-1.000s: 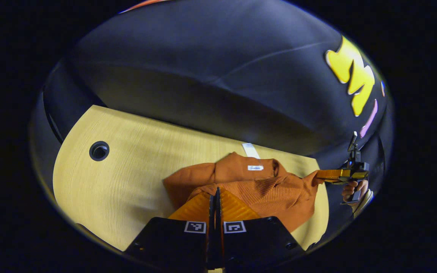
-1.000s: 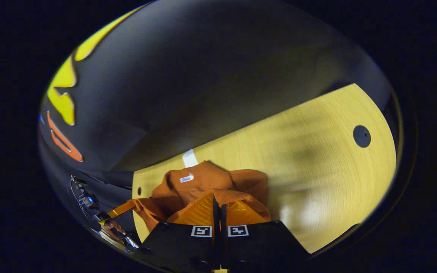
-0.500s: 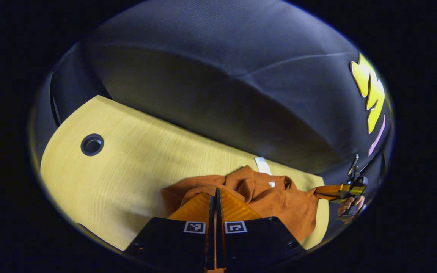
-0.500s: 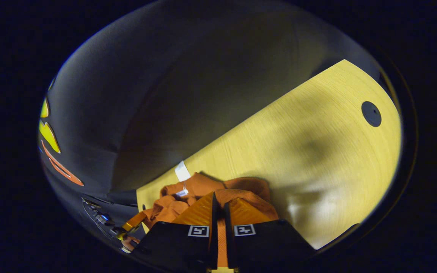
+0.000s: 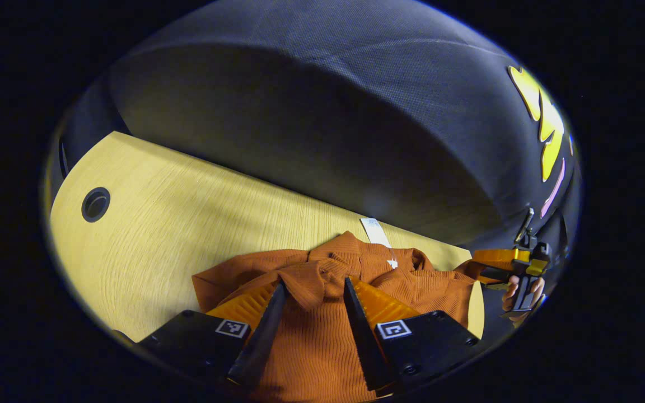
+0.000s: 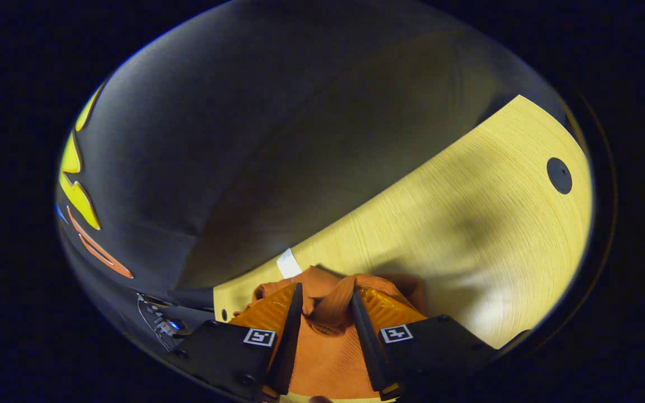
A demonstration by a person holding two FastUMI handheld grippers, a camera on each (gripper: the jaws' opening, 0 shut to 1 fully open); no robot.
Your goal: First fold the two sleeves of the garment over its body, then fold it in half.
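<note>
A rust-orange knitted garment [image 5: 412, 285] lies bunched on the pale wooden table [image 5: 188, 212], its collar with a small white label toward the far edge. My left gripper [image 5: 314, 282] is open just above it, with a fold of cloth lying loose between the spread fingers. In the right gripper view the garment [image 6: 322, 347] also runs between the fingers of my open right gripper [image 6: 327, 289], which presses on nothing. The right gripper [image 5: 493, 266] appears at the garment's right end in the left gripper view, held by a hand [image 5: 518, 291].
A white strip [image 5: 374, 231] lies at the table's far edge by the collar, also seen as a white strip [image 6: 288, 262]. A round cable hole [image 5: 96, 204] sits far left; another hole [image 6: 559, 175] far right. Black cloth wall stands behind the table [image 6: 468, 224].
Both grippers were shut on the garment's edge and have now opened, letting go of it. The carried edge has come down onto the garment near the collar.
</note>
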